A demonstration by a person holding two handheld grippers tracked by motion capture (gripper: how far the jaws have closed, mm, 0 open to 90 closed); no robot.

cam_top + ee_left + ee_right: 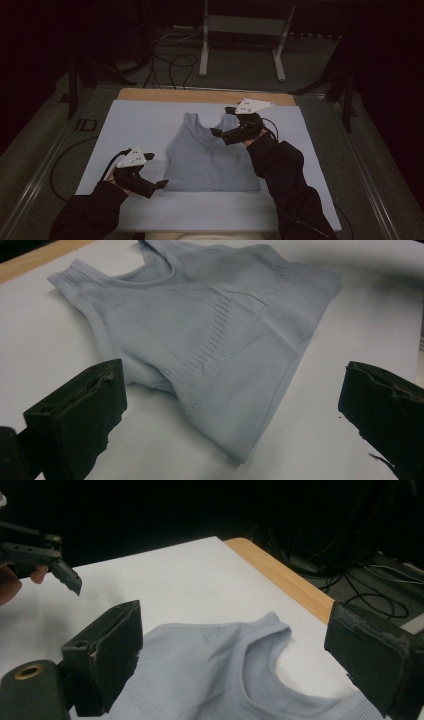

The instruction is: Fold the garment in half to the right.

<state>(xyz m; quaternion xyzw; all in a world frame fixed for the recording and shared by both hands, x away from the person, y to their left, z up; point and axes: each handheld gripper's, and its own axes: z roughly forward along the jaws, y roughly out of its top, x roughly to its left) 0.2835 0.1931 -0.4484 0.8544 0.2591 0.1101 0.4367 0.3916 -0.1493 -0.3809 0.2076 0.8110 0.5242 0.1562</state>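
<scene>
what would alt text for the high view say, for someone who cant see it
A light blue tank top lies flat on a pale sheet covering a table, seen from above. A person's left gripper is open by the hem corner, and the right gripper is open over a shoulder strap.

Tank top: pale grey-blue knit cloth, matt, with ribbed bands and rows of small openwork slits across the front. Table: light wood with a smooth edge, overlaid by a pale matt sheet, smooth and unmarked. Left gripper and right gripper: matt black pads, rough and chipped at the edges.
</scene>
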